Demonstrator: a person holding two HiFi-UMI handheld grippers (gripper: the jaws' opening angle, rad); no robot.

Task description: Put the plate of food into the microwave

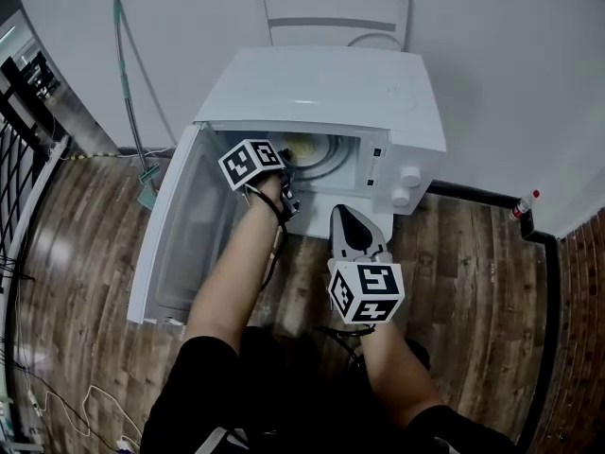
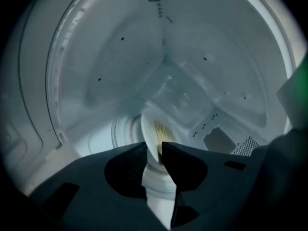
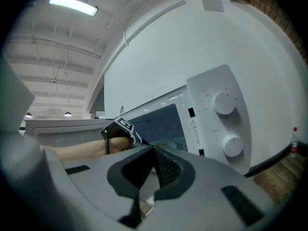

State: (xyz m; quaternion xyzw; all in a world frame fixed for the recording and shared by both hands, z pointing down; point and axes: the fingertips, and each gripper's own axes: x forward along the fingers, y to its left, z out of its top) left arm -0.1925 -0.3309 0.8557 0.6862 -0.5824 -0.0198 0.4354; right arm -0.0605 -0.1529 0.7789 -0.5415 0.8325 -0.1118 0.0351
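A white microwave [image 1: 321, 88] stands on the wood floor with its door [image 1: 184, 225] swung open to the left. My left gripper [image 1: 284, 164] reaches into the cavity. In the left gripper view the white plate [image 2: 150, 129] with yellow food [image 2: 162, 131] sits on the turntable, seen edge-on. Its rim lies between the jaws of my left gripper [image 2: 155, 148], which stand open with a small gap beside it. My right gripper [image 1: 342, 214] hovers in front of the microwave below the control panel [image 3: 216, 114]. The right gripper [image 3: 154, 150] is shut and holds nothing.
A green-handled mop [image 1: 128, 83] leans on the wall to the left of the microwave. A white appliance [image 1: 336, 12] stands behind it. A bottle with a red cap [image 1: 525, 204] and a black pipe [image 1: 544, 282] are at the right. Loose cables lie at the lower left.
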